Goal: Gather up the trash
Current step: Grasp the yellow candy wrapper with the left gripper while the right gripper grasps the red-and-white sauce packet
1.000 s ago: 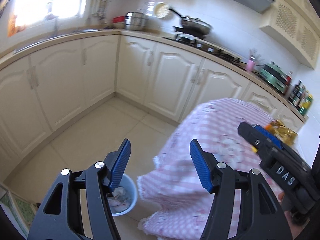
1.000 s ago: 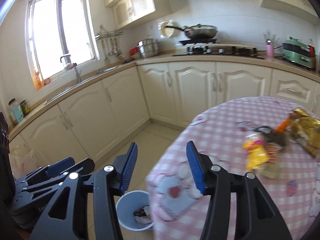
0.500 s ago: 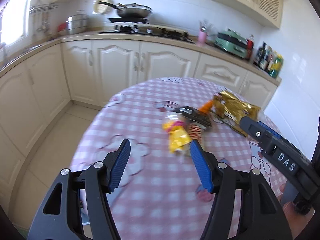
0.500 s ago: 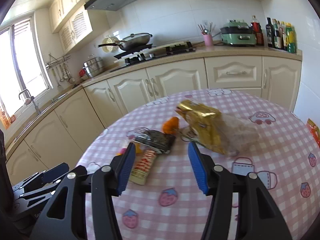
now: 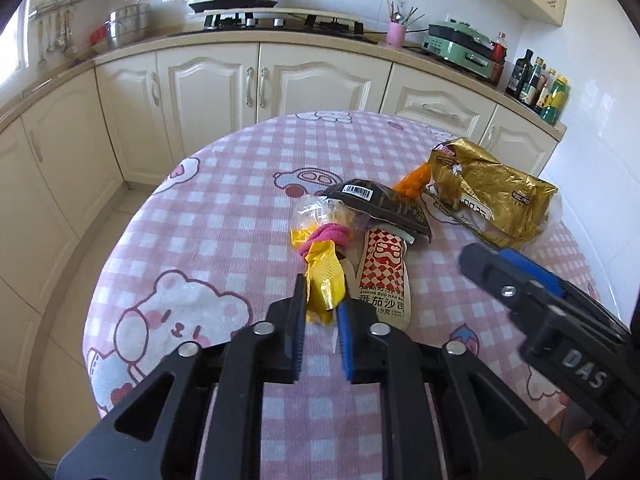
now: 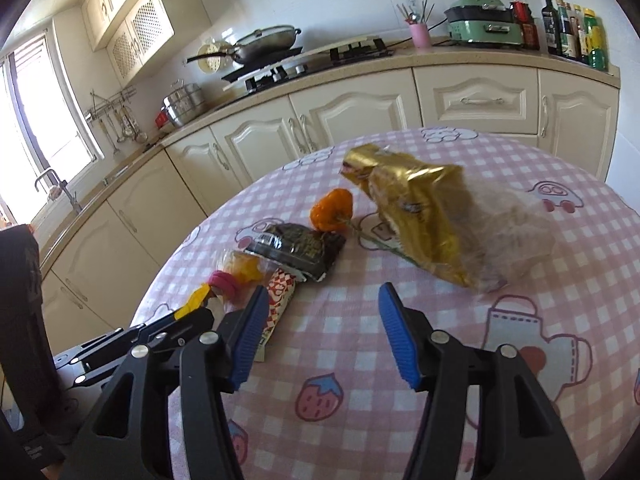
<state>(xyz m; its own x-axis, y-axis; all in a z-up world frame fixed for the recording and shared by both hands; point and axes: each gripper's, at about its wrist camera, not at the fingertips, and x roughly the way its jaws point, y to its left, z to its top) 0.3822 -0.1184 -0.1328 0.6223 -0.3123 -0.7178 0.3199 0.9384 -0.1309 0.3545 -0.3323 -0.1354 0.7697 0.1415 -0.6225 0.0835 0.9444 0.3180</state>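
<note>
Here the yellow wrapper [image 5: 324, 276] lies on the pink checked tablecloth [image 5: 208, 216], at the near-left end of the trash cluster, with a pink band [image 5: 326, 236] knotted around its middle. Its long axis runs roughly in line with the left gripper [image 5: 322, 312], pointing away toward the clear crumpled end. The near tip of the wrapper sits between the left gripper's fingers, which are drawn narrow around it; whether the pads already press it cannot be told for certain, though the gap looks filled.

Just right of the yellow wrapper lies a red-and-white checked sachet [image 5: 384, 276], nearly parallel to it and close to the right finger. Beyond the sachet, a black packet [image 5: 376, 204] overlaps its far end. An orange scrap [image 5: 412, 184] sits behind the packet, and a gold bag [image 5: 488, 196] lies farthest right.

The right gripper [image 6: 320, 332] hovers with fingers spread wide, holding nothing, nearer the gold bag. The left gripper is the nearer one to the yellow wrapper; a straight lift appears sufficient.
</note>
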